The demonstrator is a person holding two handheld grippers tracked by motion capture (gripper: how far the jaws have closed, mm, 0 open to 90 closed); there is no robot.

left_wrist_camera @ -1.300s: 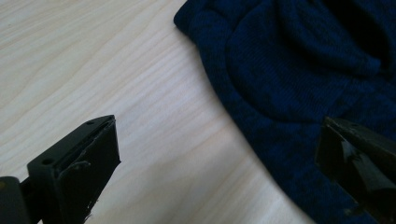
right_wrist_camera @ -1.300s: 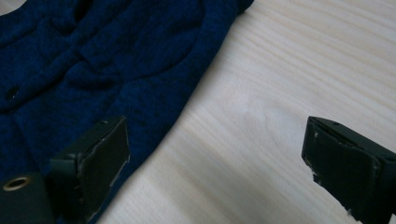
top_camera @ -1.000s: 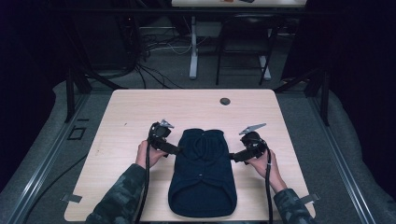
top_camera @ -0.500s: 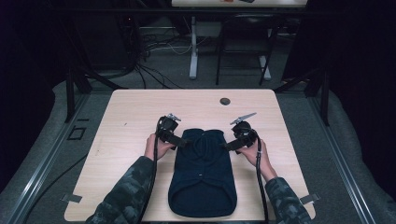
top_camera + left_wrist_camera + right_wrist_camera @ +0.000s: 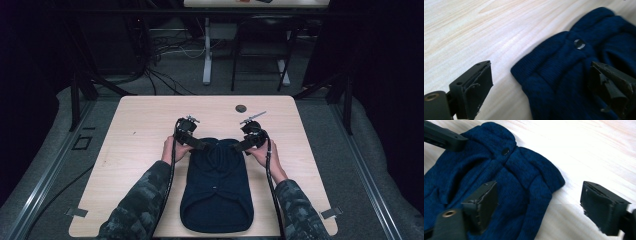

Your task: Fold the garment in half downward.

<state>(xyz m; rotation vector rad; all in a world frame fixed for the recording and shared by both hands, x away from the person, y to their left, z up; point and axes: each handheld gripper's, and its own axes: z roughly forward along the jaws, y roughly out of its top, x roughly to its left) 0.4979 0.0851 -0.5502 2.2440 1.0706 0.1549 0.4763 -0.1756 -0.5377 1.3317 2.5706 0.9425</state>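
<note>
Both forearms, in camouflage-patterned sleeves, come in from the near edge of the pale wooden table (image 5: 140, 125) and angle inward, so that the two hands converge on the far end of a dark blue knitted garment (image 5: 216, 185) lying flat at the middle of the table.

The left gripper (image 5: 199, 144) points inward and toward the right, its tips at the garment's far left corner. In the left gripper view its jaws stand wide apart and have just been closing a little; one jaw is over bare wood beside the cloth, the other over the knit, with the ribbed corner of the garment (image 5: 564, 75) between them, not pinched. A small dark button (image 5: 579, 44) sits on the fabric just beyond.

The right gripper (image 5: 242, 146) mirrors it, pointing inward and toward the left at the far right corner. Its jaws also stand wide and have just been closing slightly; in the right gripper view one jaw hangs above the knit, the other above wood, with the garment's corner (image 5: 534, 177) between them, ungripped.

A small dark round object (image 5: 241, 108) lies near the far edge, well apart from the garment.
</note>
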